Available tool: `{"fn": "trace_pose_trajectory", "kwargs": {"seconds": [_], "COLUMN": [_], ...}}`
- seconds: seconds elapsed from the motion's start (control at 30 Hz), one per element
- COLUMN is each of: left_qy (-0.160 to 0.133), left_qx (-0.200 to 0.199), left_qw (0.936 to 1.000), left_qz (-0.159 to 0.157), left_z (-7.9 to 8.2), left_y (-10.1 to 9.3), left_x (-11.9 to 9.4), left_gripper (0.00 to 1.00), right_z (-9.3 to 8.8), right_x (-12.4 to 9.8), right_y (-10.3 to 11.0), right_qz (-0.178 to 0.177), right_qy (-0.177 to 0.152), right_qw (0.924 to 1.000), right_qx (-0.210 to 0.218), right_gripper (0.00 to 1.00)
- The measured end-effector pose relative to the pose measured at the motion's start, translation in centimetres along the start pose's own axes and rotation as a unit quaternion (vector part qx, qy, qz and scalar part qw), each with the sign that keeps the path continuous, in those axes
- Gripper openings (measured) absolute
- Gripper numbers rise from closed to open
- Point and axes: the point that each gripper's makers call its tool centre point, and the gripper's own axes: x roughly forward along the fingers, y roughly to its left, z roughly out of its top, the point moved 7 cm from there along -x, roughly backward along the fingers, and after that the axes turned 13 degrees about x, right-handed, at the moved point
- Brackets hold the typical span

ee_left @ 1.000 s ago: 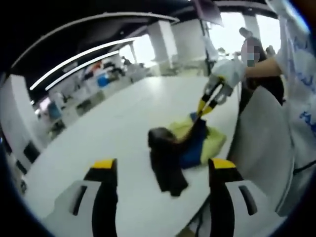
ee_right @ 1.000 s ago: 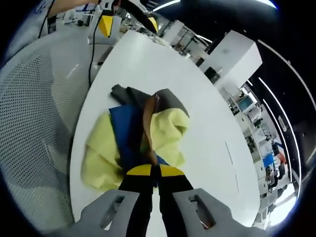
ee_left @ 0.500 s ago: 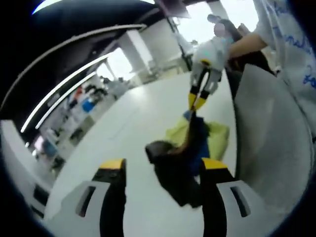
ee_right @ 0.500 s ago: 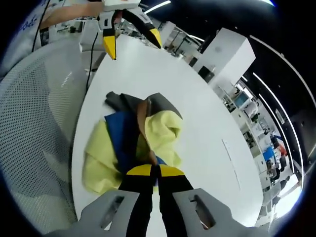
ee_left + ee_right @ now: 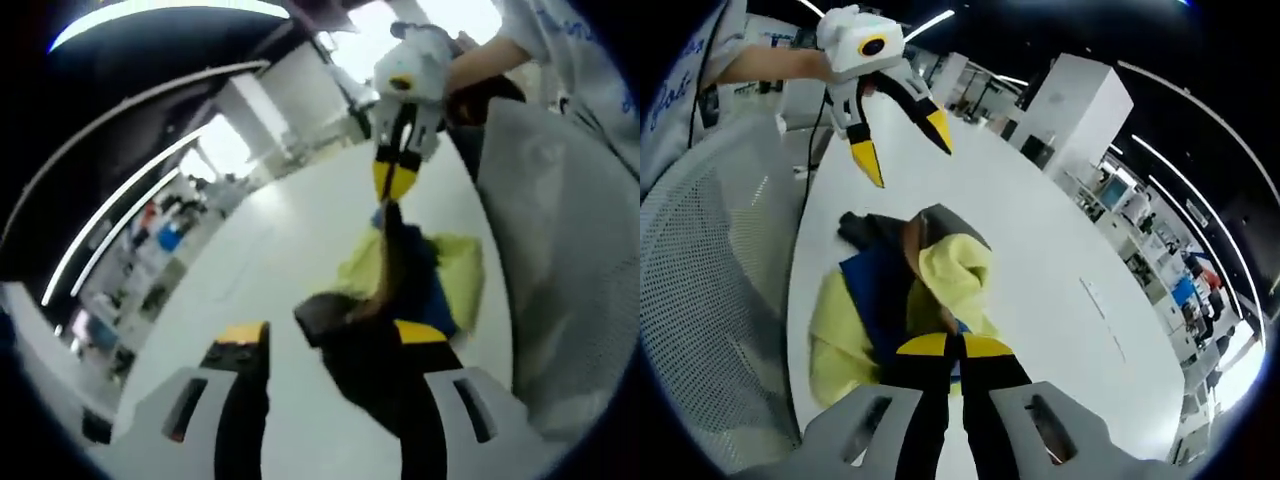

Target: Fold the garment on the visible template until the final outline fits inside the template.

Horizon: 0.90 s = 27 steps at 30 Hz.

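A crumpled garment (image 5: pixel 940 275) of yellow, blue, dark grey and brown cloth lies bunched near the edge of a white table (image 5: pixel 1050 260). My right gripper (image 5: pixel 952 346) is shut on its near edge. In the left gripper view, that right gripper (image 5: pixel 397 182) hangs above the garment (image 5: pixel 455 270) and holds a dark strip of it pulled up. My left gripper (image 5: pixel 330 338) is open, its jaws on either side of the dark end of the cloth. In the right gripper view, the left gripper (image 5: pixel 902 150) hovers open above the far end of the heap. No template outline is discernible.
A grey mesh chair (image 5: pixel 710 300) stands against the table edge beside the garment, chair (image 5: pixel 560 250). A person's arm in a white sleeve (image 5: pixel 560 40) holds the right gripper. The table (image 5: pixel 260 240) stretches bare beyond the cloth, with office desks far behind.
The left gripper has come closer to the garment and now hangs over its far end. The right gripper stays shut on the cloth, with the held strip drawn up more steeply.
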Motion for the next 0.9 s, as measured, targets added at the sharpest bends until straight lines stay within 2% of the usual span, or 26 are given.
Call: {"fn": "trace_pose_trajectory", "kwargs": {"seconds": [0.1,0.2,0.33,0.5,0.67,0.73,0.8,0.9], "left_qy": [0.019,0.023,0.034,0.05,0.045,0.047,0.051,0.041], "left_qx": [0.031,0.08,0.081,0.103,0.105,0.104,0.096,0.08], "left_qw": [0.9993,0.9965,0.9961,0.9931,0.9933,0.993,0.9937,0.9959], "left_qz": [0.0,0.003,-0.011,-0.027,-0.018,-0.028,-0.027,-0.013], "left_z": [-0.4,-0.6,-1.0,-1.5,-1.6,-1.8,-2.0,-2.0], "left_y": [0.2,0.3,0.0,-0.5,-0.3,-0.4,-0.3,0.0], "left_x": [0.5,0.9,1.7,2.5,3.4,3.8,4.1,4.1], "left_gripper": [0.42,0.33,0.37,0.33,0.26,0.25,0.23,0.21], "right_z": [0.2,0.4,0.6,0.9,1.2,1.2,1.3,1.4], "right_x": [-0.2,-0.3,-0.6,-0.9,-1.1,-1.2,-1.3,-1.4], "right_y": [-0.2,-0.2,-0.2,-0.2,-0.3,-0.4,-0.4,-0.5], "right_qz": [-0.003,-0.006,-0.006,-0.009,-0.013,-0.017,-0.016,-0.019], "right_qy": [-0.005,-0.008,-0.013,-0.017,-0.021,-0.021,-0.022,-0.024], "right_qw": [0.9999,0.9998,0.9995,0.9991,0.9989,0.9989,0.9987,0.9984], "right_qx": [0.009,0.015,0.028,0.037,0.039,0.038,0.042,0.047], "right_gripper": [0.03,0.03,0.03,0.03,0.03,0.03,0.03,0.03]}}
